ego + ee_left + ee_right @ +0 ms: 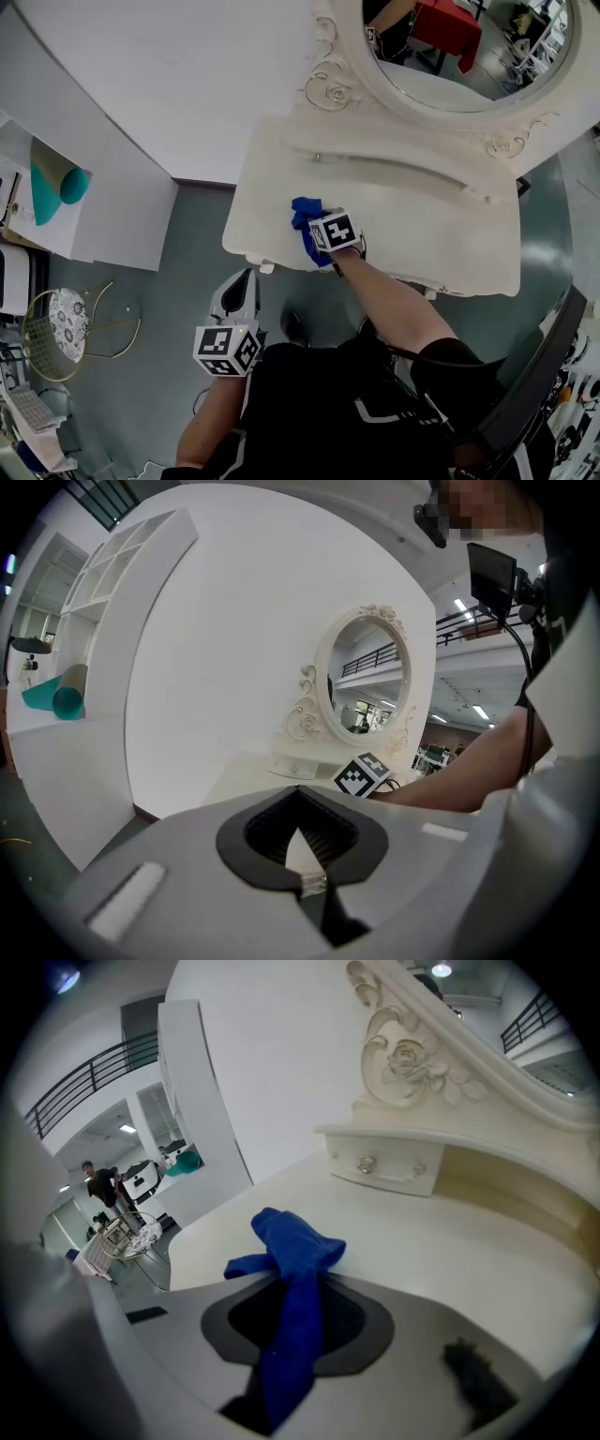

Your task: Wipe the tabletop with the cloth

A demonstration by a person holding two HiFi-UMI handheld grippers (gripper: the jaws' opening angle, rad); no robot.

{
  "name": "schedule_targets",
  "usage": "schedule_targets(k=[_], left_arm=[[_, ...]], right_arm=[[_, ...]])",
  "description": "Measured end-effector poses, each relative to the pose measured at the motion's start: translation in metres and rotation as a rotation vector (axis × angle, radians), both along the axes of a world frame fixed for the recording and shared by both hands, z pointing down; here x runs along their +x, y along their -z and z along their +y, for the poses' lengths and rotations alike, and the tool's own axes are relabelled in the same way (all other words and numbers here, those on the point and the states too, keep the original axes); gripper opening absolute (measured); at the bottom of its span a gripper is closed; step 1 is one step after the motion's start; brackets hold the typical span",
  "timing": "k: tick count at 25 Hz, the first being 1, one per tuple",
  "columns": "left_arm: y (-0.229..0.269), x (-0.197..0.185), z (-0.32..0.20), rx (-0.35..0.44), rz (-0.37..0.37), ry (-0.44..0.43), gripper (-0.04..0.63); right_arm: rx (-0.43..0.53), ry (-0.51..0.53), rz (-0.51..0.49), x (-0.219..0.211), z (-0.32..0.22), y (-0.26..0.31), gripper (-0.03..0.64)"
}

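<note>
Cream-white vanity tabletop at centre, ornate oval white-framed mirror behind it. Left gripper held off table, low, jaws together, nothing between. Right gripper clamps crumpled blue cloth, bunched on tabletop near front-left edge.

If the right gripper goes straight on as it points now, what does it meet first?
Probably the tabletop, just past the blue cloth held by the right gripper; depth is unclear.
</note>
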State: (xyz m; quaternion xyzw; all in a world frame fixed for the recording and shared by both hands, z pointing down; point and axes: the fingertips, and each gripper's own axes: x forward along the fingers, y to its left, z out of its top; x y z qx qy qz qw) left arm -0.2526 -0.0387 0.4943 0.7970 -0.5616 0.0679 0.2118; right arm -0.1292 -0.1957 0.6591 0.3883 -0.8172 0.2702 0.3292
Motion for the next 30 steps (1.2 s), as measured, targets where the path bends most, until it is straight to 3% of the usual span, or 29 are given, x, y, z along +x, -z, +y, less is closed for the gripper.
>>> schedule_targets(k=[17,30], left_arm=[[0.013,0.134,-0.019,0.019,-0.001,-0.189,0.008],[0.02,0.231,-0.02,0.026,-0.025,-0.327,0.008]], right_arm=[[-0.01,-0.24,0.032,0.2,0.031,0.0,0.087],[-0.008,-0.417,0.002,0.33,0.064,0.002,0.087]])
